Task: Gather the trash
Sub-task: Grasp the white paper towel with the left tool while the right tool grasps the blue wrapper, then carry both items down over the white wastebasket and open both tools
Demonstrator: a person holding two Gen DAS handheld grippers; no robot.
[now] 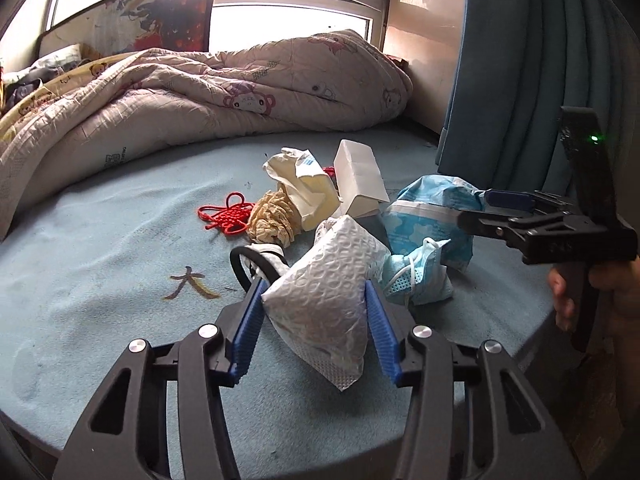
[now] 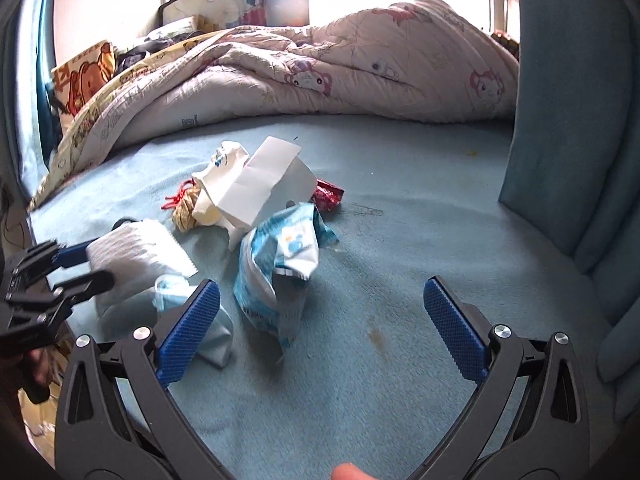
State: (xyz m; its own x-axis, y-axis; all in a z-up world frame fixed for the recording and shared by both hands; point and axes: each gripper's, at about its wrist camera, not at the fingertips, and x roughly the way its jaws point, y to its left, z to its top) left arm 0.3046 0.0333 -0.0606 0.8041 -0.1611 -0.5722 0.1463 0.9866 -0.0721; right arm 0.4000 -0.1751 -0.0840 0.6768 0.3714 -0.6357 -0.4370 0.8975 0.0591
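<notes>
The left claw (image 1: 316, 300) was seen clenched on a white bubble-wrap mailer pouch (image 1: 332, 300), its blue ribbed pads (image 1: 248, 332) pressed against the two sides of the pouch, which was held tilted above the light blue bed sheet (image 1: 100, 260). In the right wrist view the right claw (image 2: 320, 320) was found released, its jaws spread wide over bare sheet, with the left pad (image 2: 188, 332) lying over a crumpled light blue face mask (image 2: 168, 292). Just past that claw, a crumpled blue-and-white plastic wrapper (image 2: 280, 264) was seen standing on the sheet. In the left wrist view the same mask (image 1: 416, 276) was seen just beside the held pouch, and a black loop of strap (image 1: 248, 264) was seen lying at the pouch's other side. Farther on, the rest of the trash was found heaped together: a white rectangular cardboard box (image 1: 360, 180), a crumpled cream paper bag (image 1: 304, 188), a tan ball of netting (image 1: 272, 220) and a red knotted cord (image 1: 224, 216). A red shiny wrapper (image 2: 328, 196) was seen behind the box in the right wrist view. At the far side of the bed a rumpled pink cartoon-print quilt (image 1: 200, 96) was seen, with a teal curtain (image 1: 540, 60) hanging at the right.
</notes>
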